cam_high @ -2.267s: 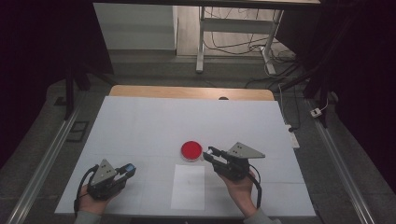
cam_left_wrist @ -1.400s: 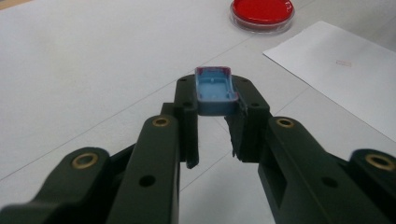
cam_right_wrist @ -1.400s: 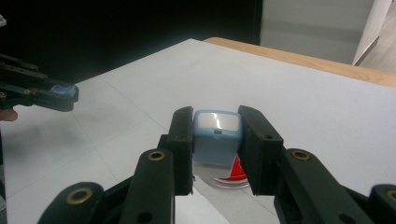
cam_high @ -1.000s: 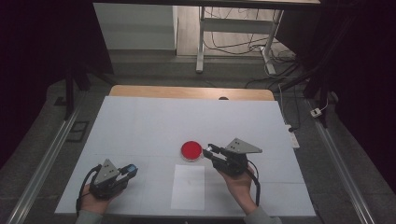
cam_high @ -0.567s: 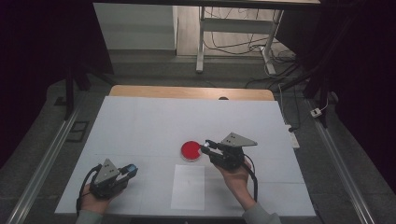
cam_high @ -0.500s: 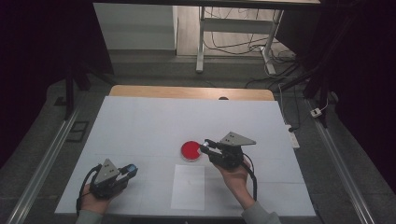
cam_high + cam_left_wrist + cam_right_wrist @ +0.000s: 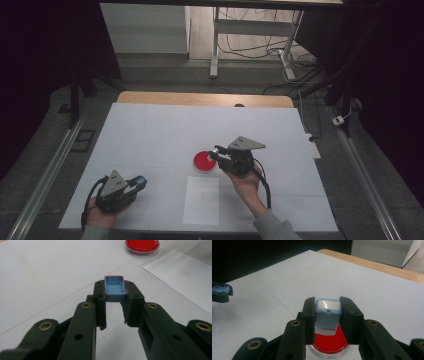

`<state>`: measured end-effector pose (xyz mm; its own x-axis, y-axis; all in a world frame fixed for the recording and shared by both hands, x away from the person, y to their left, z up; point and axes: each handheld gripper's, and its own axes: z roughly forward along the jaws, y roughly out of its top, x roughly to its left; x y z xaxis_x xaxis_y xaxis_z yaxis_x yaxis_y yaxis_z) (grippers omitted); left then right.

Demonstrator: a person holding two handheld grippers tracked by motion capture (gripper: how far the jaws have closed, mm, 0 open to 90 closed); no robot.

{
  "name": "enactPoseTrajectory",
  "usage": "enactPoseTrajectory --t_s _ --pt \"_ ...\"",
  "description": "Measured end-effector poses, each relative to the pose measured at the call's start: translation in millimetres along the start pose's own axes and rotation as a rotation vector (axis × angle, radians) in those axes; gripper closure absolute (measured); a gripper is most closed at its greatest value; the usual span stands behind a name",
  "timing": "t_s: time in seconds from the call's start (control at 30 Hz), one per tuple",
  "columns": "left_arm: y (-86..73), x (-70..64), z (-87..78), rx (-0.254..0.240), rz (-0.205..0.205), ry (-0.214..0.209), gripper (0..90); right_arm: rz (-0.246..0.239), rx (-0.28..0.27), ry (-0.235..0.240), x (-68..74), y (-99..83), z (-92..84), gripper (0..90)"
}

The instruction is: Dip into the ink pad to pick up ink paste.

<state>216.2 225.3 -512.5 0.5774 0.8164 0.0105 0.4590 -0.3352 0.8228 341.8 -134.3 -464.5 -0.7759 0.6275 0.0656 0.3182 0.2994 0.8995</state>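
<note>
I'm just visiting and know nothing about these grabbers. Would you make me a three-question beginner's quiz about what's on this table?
1. True or false: the left gripper is shut on a small blue piece.
2. What lies beneath the right gripper in its own view?
A. a red dish
B. a green cup
C. a metal spoon
3. Fill in: the white sheet of paper lies flat on the table between the two ____.

Key: 1 true. 2 A; that gripper is also shut on a blue and white piece. 3 hands; left hand, right hand.
</note>
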Motion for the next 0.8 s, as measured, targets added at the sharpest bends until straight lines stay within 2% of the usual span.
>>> enactPoseTrajectory --t_s 0.33,0.8 --pt "-0.1 0.1 0.9 0.003 0.001 -0.002 74.1 -0.017 0.018 0.0 1.2 3.9 14.0 66.7" --pt "0.0 -0.2 1.5 0.006 0.001 -0.006 74.1 -0.028 0.078 -0.016 -3.2 4.2 31.5 66.7"
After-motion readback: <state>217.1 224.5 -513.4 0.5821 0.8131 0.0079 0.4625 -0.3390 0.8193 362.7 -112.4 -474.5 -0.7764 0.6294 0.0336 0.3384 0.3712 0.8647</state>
